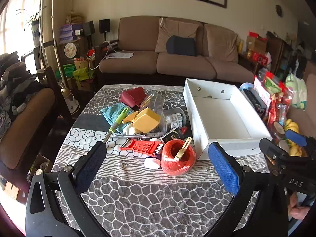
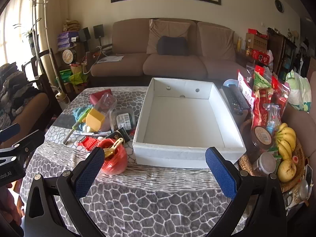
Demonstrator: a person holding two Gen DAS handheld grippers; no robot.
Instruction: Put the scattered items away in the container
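Note:
A white cardboard box [image 1: 199, 130] [image 2: 185, 155] stands empty on the patterned tablecloth. Left of it lies a pile: a red twine spool [image 1: 177, 159] [image 2: 114, 163] with a beige clip, a red grater [image 1: 143, 147], a white bottle [image 1: 152, 163], a yellow block [image 1: 147, 119] [image 2: 95, 119], a teal cloth [image 1: 113, 112], a green-handled tool [image 1: 116, 122], a clear jar [image 1: 174, 117] [image 2: 122, 119] and a dark red pouch [image 1: 133, 95]. My left gripper [image 1: 158, 169] is open, just short of the spool. My right gripper [image 2: 155, 169] is open before the box's near wall.
A basket with bananas [image 2: 286, 140], jars and snack bags [image 2: 262, 98] crowds the table's right edge. A remote [image 2: 234, 98] lies right of the box. A brown sofa [image 2: 167, 59] stands behind the table, a chair [image 1: 29, 108] at the left.

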